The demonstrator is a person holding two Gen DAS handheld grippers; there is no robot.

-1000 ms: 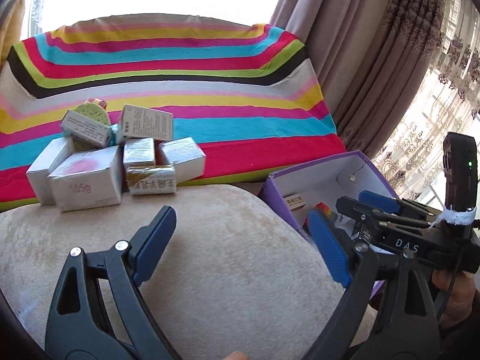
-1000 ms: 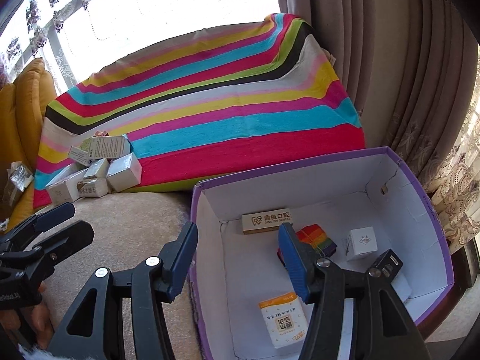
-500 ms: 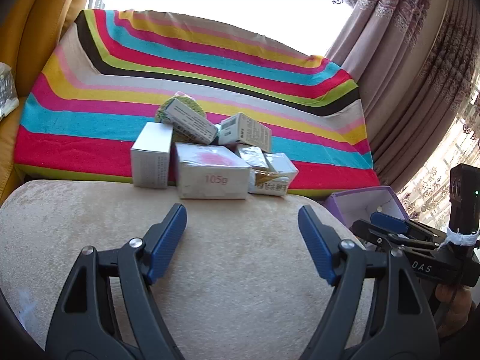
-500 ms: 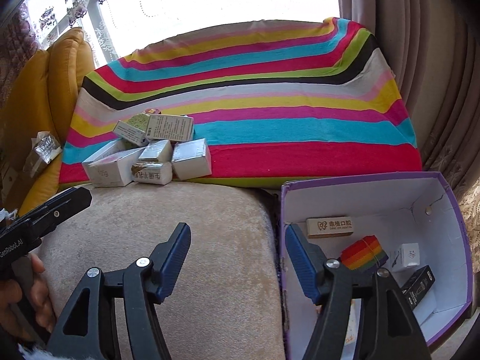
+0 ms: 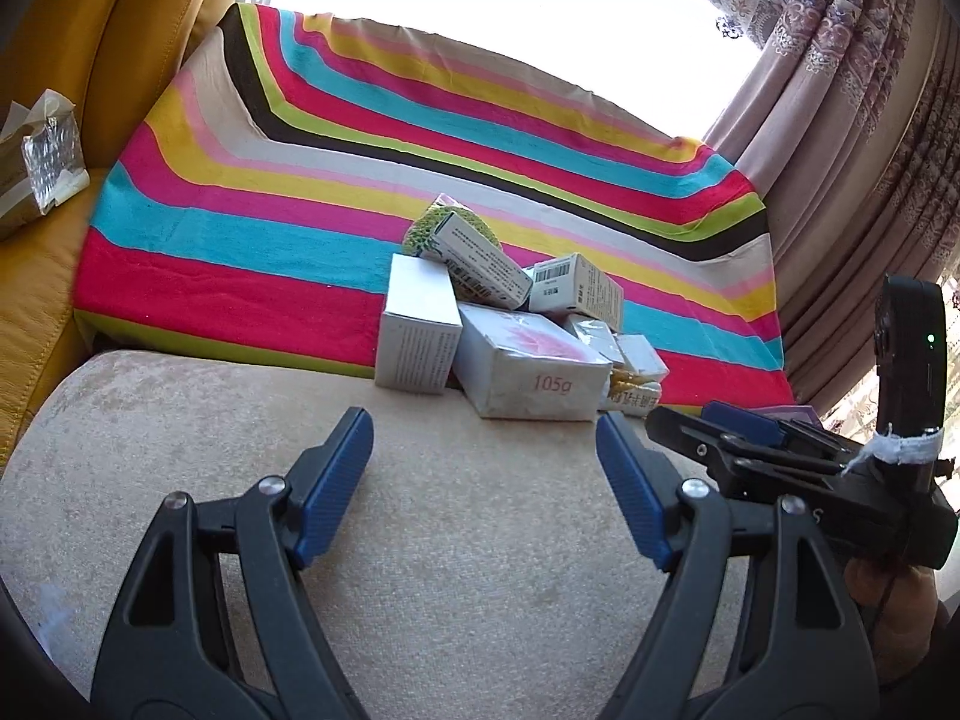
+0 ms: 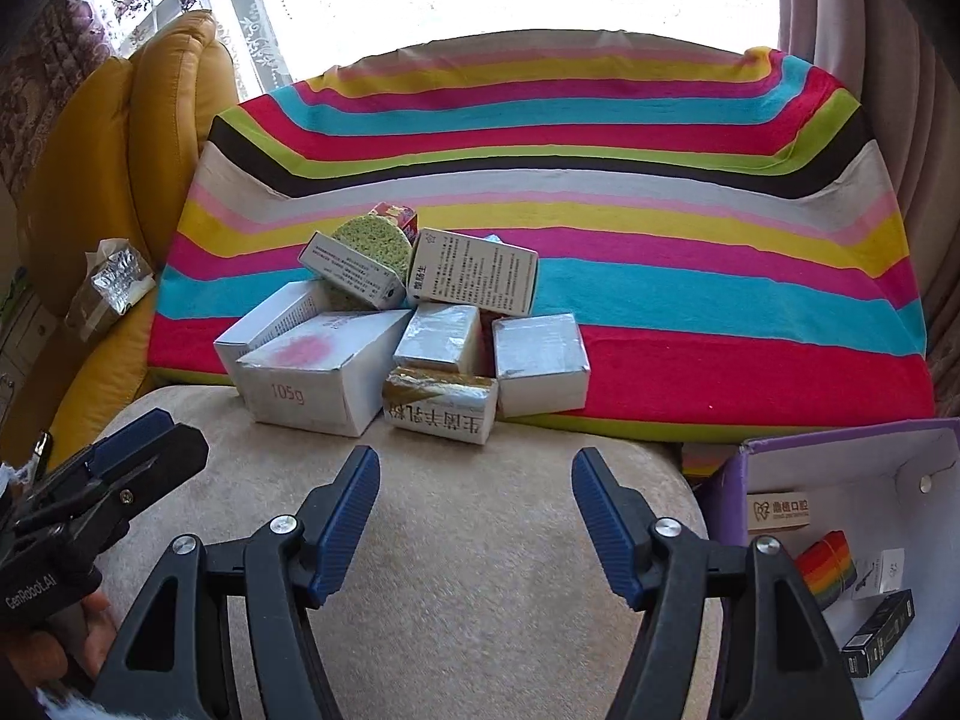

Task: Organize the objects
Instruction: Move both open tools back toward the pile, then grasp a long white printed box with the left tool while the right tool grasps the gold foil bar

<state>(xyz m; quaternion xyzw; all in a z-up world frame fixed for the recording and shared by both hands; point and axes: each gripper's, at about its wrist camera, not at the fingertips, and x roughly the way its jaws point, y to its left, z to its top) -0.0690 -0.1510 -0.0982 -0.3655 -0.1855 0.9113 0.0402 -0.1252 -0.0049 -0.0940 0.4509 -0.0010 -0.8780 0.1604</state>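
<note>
Along the back edge of the beige cushion (image 6: 480, 540), against the striped cloth (image 6: 600, 180), sits the heap of boxes (image 6: 408, 354) yet to be sorted: about eight small cartons and a round green sponge (image 6: 369, 240), though some may be hidden. Four or five items already lie in the purple box (image 6: 729, 480) at the cushion's right edge, so roughly a third looks done. Both the left gripper (image 5: 483, 474) and the right gripper (image 6: 474, 516) hang with jaws apart, empty, facing the heap.

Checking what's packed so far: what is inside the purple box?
In the purple box: a tan labelled box, a rainbow block, a small white box and a black box. The near corner is out of frame.
</note>
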